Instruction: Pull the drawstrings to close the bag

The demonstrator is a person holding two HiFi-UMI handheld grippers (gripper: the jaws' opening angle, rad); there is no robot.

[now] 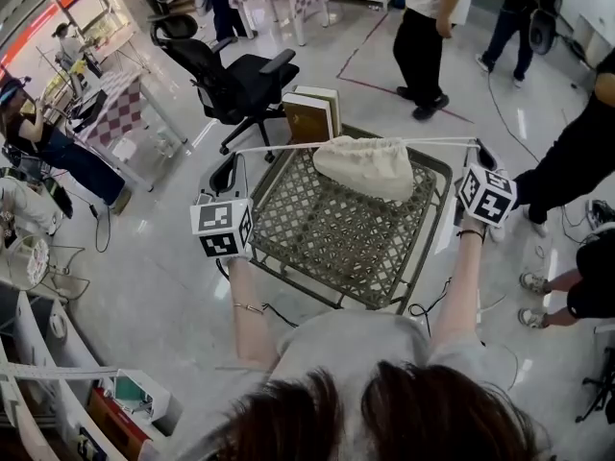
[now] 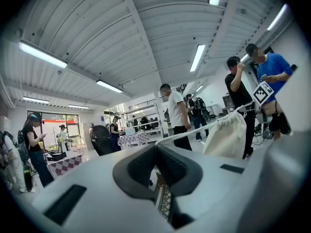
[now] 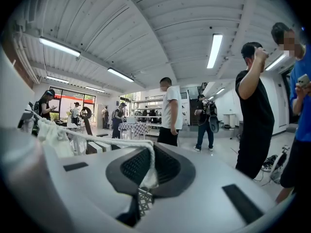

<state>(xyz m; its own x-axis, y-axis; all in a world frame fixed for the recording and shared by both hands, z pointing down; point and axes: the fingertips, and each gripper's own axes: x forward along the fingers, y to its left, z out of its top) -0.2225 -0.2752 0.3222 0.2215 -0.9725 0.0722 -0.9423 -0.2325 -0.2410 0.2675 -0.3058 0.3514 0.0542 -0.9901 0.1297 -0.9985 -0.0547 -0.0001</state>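
The bag (image 1: 365, 168) lies near the far edge of the mesh surface (image 1: 332, 243). Its mouth is puckered tight, so the closing looks almost done. The left hand-held gripper (image 1: 236, 154) and right hand-held gripper (image 1: 478, 146) each clamp a taut drawstring (image 1: 288, 146), out past the side edges. Books (image 1: 312, 113) at the far left corner and a person (image 1: 567, 161) on the right leave little room to pull further outward.

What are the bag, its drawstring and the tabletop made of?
Bag: off-white woven cloth, matte, likely cotton or canvas; it slumps and gathers at the mouth.
Drawstring: soft white cord, probably cotton; it looks matte in the right gripper view.
Tabletop: dark open lattice mesh in a tube frame, probably painted metal.
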